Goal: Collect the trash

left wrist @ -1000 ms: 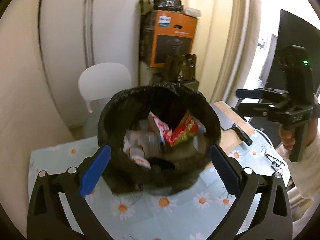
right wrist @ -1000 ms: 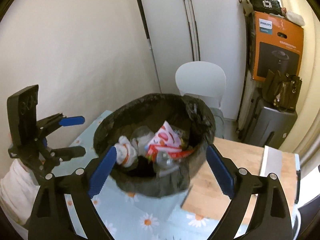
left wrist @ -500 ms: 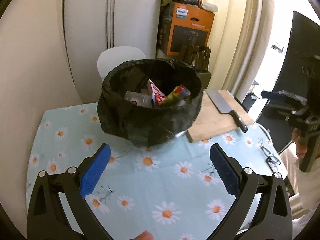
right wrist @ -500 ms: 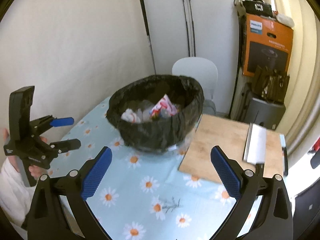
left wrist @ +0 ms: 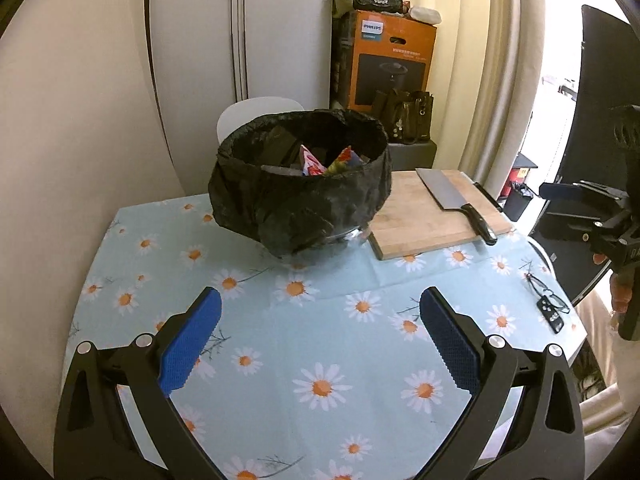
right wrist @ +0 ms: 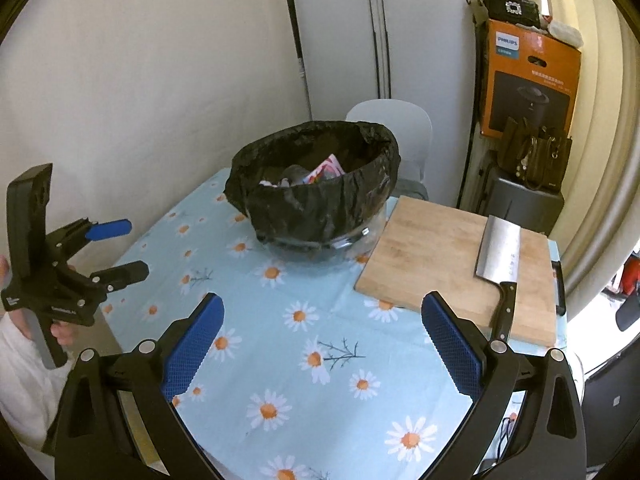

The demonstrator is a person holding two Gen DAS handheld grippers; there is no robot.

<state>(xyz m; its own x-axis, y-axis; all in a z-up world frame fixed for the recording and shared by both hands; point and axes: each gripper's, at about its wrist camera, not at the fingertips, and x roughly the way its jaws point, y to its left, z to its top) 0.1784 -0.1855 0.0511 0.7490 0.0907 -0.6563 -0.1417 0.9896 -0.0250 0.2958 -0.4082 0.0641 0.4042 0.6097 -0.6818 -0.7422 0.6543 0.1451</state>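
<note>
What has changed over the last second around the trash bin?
Both tools, left tool and right tool, pulled back from close over the bag-lined bin, so more tablecloth shows. Nothing was gripped or released; both stay open and empty. Bin, wrappers, cutting board and cleaver stayed put.

1. Left wrist cam: above my near edge of the tabletop (left wrist: 320, 332), angled down and forward, lined bin (left wrist: 300, 184) mid-distance ahead.
2. Right wrist cam: same height and pitch, set further right, aimed slightly left.
3. Shared: bin, cutting board (right wrist: 448, 256), cleaver (right wrist: 498, 256), daisy cloth.
4. Each cam catches the other hand-held gripper at frame edge: right hand-held gripper (left wrist: 560, 192), left hand-held gripper (right wrist: 120, 248).
</note>
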